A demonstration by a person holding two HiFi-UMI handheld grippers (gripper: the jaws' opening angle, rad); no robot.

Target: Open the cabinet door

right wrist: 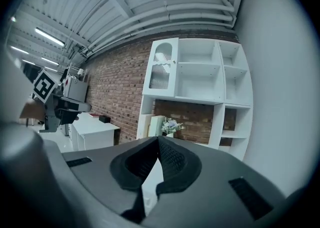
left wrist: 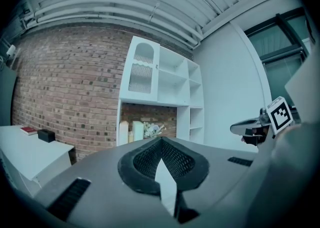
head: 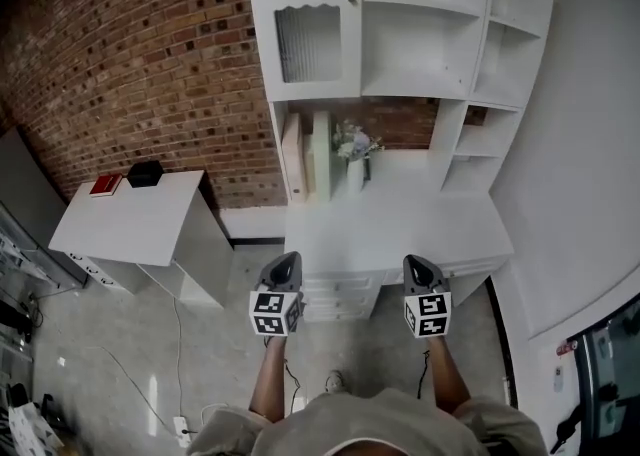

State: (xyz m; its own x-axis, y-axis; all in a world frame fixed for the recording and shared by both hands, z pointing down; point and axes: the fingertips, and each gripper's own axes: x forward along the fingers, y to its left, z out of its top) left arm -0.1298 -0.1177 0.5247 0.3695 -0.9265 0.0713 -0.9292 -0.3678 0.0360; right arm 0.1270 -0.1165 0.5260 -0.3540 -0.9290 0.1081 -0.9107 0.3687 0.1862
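Note:
The white cabinet door with ribbed glass panes is closed at the upper left of the white shelf unit, with a small knob at its right edge. It also shows far ahead as the cabinet door in the left gripper view and the cabinet door in the right gripper view. My left gripper and right gripper are held side by side in front of the desk, well short of the door. The left gripper and right gripper have their tips together with nothing between them.
A white desk under the shelves carries upright boards and a vase of flowers, with drawers below. A white side table at left holds a red book and a black box. Brick wall behind.

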